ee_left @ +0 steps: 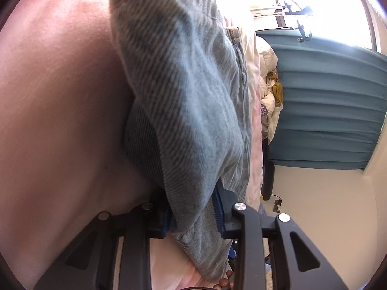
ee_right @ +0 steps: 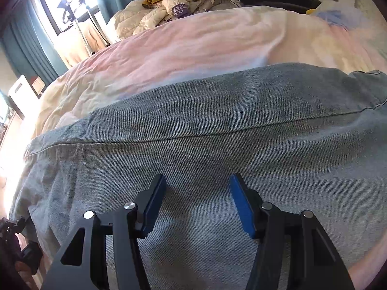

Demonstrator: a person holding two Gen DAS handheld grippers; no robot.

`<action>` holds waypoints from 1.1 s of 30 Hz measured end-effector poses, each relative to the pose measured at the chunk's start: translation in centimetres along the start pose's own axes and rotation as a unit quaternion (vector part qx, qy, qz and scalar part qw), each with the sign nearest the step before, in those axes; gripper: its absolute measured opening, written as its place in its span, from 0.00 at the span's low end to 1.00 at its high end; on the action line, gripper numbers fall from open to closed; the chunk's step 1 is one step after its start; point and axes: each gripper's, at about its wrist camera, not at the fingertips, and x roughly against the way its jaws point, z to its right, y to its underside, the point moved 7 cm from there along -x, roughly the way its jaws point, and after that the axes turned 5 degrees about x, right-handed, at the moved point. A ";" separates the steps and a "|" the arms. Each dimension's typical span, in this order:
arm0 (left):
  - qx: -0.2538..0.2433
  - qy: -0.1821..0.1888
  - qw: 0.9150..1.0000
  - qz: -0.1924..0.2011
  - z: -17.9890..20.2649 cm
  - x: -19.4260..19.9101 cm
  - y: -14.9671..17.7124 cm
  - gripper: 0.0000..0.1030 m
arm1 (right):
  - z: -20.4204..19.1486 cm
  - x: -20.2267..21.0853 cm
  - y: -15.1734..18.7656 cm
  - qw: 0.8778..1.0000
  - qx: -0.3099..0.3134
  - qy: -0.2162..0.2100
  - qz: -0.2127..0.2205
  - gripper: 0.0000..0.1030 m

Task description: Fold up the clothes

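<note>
Left gripper point(ee_left: 193, 215) pinches jeans point(ee_right: 193, 125); right gripper point(ee_right: 198, 200) spread above denim. Pull fold taut, keep seam straight.

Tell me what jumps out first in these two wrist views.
The faded blue-grey denim jeans fill the lower right-wrist view, spread on the pale pink quilted bedcover, with the right gripper open just above them. In the left-wrist view, the left gripper is clamped on a bunched fold of that denim. Teal pleated curtains hang at the bright window.
</note>
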 end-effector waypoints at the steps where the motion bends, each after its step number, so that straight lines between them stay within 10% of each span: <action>1: -0.009 0.000 1.000 0.006 0.3 0.1 -0.1 0.27 | 0.1 0.0 0.0 1.000 -0.002 -0.001 -0.001 0.55; 12: -0.188 -0.002 0.981 0.057 9.1 2.3 2.4 0.12 | 3.5 3.0 -0.3 0.995 -0.078 -0.064 0.004 0.55; 22: -0.453 -0.020 0.889 0.070 23.0 -1.2 15.2 0.12 | 7.8 6.9 -1.4 0.987 -0.130 -0.085 0.044 0.55; 33: -0.588 -0.081 0.804 -0.039 17.0 -11.9 30.7 0.12 | 18.8 12.2 -1.3 0.967 -0.211 -0.003 0.141 0.55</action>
